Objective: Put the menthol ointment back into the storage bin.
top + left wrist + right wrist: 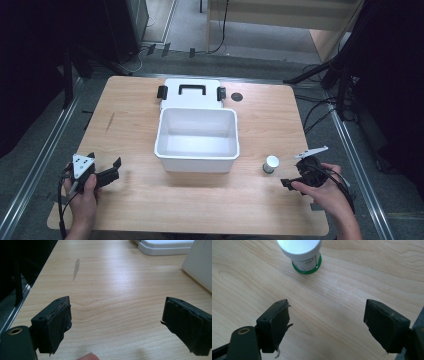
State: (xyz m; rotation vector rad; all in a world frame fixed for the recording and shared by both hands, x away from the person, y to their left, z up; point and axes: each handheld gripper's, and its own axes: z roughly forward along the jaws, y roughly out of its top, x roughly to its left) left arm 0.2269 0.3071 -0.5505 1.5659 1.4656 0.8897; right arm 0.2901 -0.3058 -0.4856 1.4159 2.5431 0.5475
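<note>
A small bottle (271, 164) with a white cap and a green base stands upright on the wooden table, right of the white open box (196, 157). My right gripper (291, 183) sits just right of the bottle, near the table's right front. In the right gripper view its jaws (327, 308) stand apart over bare wood, and the bottle (300, 255) is a short way beyond them, untouched. My left gripper (113, 171) rests at the front left, pointing toward the box. Its jaws (116, 308) are wide apart with nothing between them.
The box's lid (191, 93), with a black handle and two black latches, lies flat behind the box. A round dark grommet (236, 97) sits in the tabletop at the back. A grey smear (76, 268) marks the wood on the left. Metal rails run along both table sides.
</note>
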